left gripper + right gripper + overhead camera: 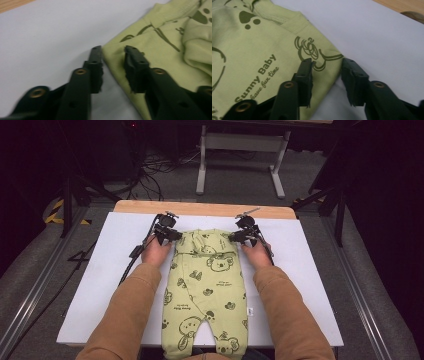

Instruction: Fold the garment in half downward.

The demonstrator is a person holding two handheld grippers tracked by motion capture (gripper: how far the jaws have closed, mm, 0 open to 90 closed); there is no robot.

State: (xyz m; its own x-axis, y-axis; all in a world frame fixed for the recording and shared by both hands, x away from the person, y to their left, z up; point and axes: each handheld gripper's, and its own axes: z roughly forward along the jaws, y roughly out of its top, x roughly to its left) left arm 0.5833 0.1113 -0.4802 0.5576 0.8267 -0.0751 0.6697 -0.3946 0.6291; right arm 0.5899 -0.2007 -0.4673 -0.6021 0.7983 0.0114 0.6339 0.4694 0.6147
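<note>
Nearest the table (100, 285) edge: legs of green baby romper (207, 290), laid flat on white sheet, waist end far. At far left corner: left gripper (169, 236) jaws apart, straddling fabric edge, unclamped. At far right corner: right gripper (243, 236) likewise apart over hem.

Romper (207, 290) on mat (100, 285), between grippers
</note>
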